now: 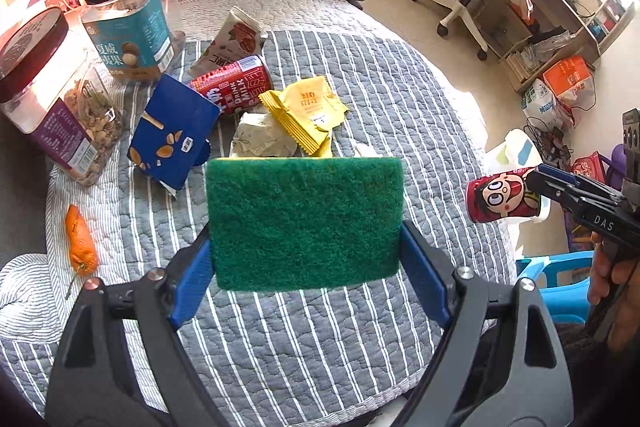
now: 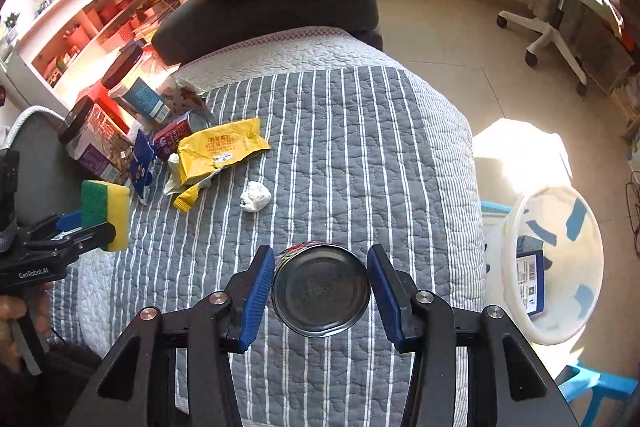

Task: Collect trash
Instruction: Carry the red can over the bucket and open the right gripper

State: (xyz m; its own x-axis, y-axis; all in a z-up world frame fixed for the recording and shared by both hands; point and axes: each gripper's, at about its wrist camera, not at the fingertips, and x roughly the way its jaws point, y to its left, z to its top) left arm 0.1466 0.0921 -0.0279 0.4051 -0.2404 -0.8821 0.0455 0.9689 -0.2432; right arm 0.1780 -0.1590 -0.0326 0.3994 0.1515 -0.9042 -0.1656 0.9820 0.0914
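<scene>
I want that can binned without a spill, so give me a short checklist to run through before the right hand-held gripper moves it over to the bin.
1. Red can clamped in the right hand-held gripper: ok.
2. Can lifted off the striped quilt: ok.
3. White bin open, with room: ok.
4. Can above the bin: not ok, it hangs beside the bin.
5. Can empty: cannot tell.
6. Left hand-held gripper, holding the sponge, out of the way: ok.

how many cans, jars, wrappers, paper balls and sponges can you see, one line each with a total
Cans: 2, the one in the right gripper and one lying by the wrappers
Jars: 2
Wrappers and packets: 4
Paper balls: 1
Sponges: 1, in the left gripper
Total: 10
</scene>
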